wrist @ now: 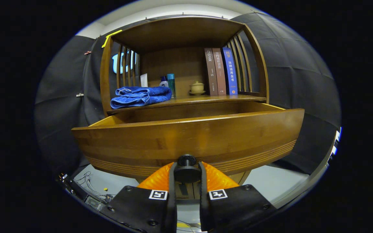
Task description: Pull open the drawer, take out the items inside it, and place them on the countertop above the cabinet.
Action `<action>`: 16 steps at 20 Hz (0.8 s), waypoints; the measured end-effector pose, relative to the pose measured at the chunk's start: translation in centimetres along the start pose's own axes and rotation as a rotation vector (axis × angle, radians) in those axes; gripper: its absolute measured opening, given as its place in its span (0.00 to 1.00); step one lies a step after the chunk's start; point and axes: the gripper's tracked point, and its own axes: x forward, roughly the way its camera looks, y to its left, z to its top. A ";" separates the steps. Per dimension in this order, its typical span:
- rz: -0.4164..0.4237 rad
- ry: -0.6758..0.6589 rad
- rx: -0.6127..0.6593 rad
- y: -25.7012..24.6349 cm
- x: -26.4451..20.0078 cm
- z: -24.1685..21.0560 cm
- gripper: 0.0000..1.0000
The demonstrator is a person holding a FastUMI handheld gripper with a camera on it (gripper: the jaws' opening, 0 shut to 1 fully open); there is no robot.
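Wooden cabinet surface (206, 99) above the pulled-out drawer (189, 136). On it, left: folded blue towel (140, 96) at the front edge. Behind the towel: white tube (144, 80), teal bottle (171, 84), small items too blurred to tell. Middle: lidded beige cup (197, 86) on saucer. Right: three upright books (221, 71) touching each other, beside the slatted side. Tool (186, 176) fingers clamp the drawer knob (186, 161).

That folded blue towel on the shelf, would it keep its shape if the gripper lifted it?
Probably not. The blue towel looks like soft, plush cloth in loose folds, so it would likely droop and unfold. It seems light and should not slip or roll. For now the gripper is shut on the drawer knob.
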 end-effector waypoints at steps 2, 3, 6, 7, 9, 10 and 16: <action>0.009 0.014 0.003 0.1 0.0 -0.2 0.38; 0.006 0.008 0.001 -0.1 -0.1 0.3 0.46; -0.018 0.001 -0.016 -1.4 -0.4 1.5 0.83; -0.020 0.006 -0.021 -1.6 -1.2 2.0 1.00; -0.021 0.028 -0.024 -2.4 -2.4 3.0 1.00; -0.015 0.031 -0.021 -2.6 -3.0 4.0 1.00; 0.068 0.020 -0.094 -2.3 -4.0 13.5 1.00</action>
